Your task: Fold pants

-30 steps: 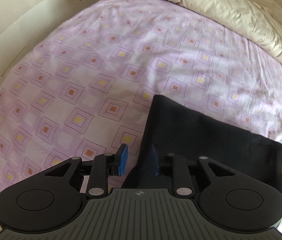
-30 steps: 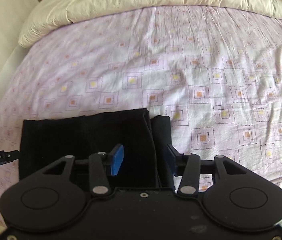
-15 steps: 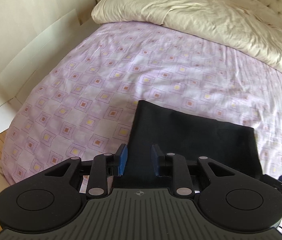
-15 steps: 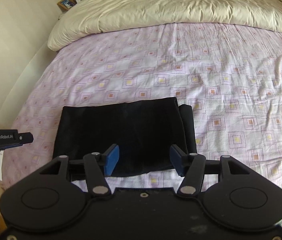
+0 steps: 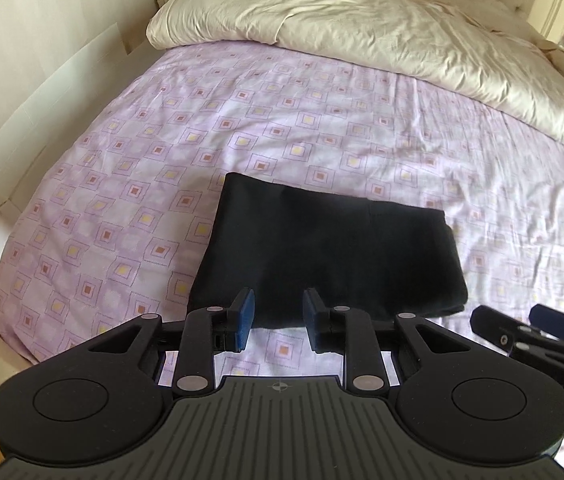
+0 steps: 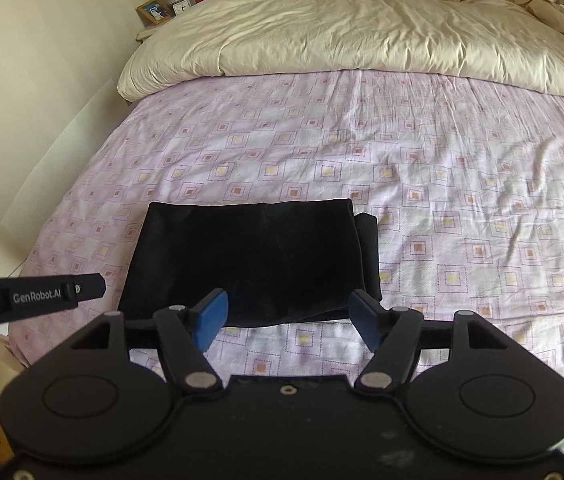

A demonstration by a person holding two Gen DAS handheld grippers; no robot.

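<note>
The black pants (image 5: 322, 252) lie folded into a flat rectangle on the lilac bedsheet (image 5: 162, 184), near the bed's foot edge. My left gripper (image 5: 278, 316) hovers above their near edge with a small gap between its blue pads, and nothing is in it. In the right wrist view the pants (image 6: 250, 256) show a second folded layer sticking out at their right side. My right gripper (image 6: 288, 316) hangs above the near edge too; its jaws are opening wide and hold nothing. One of its fingers (image 5: 494, 322) shows at the right of the left wrist view.
A crumpled cream duvet (image 6: 362, 36) covers the bed's head half. A nightstand (image 6: 170, 8) with a lamp, photo frame and clock stands at the far left by the wall. The patterned sheet (image 6: 482, 200) stretches right of the pants. The bed edge drops off at the near left.
Both grippers have pulled back and up from the pants, which now lie whole ahead of them. The right jaws have widened; the left jaws have kept their gap.
</note>
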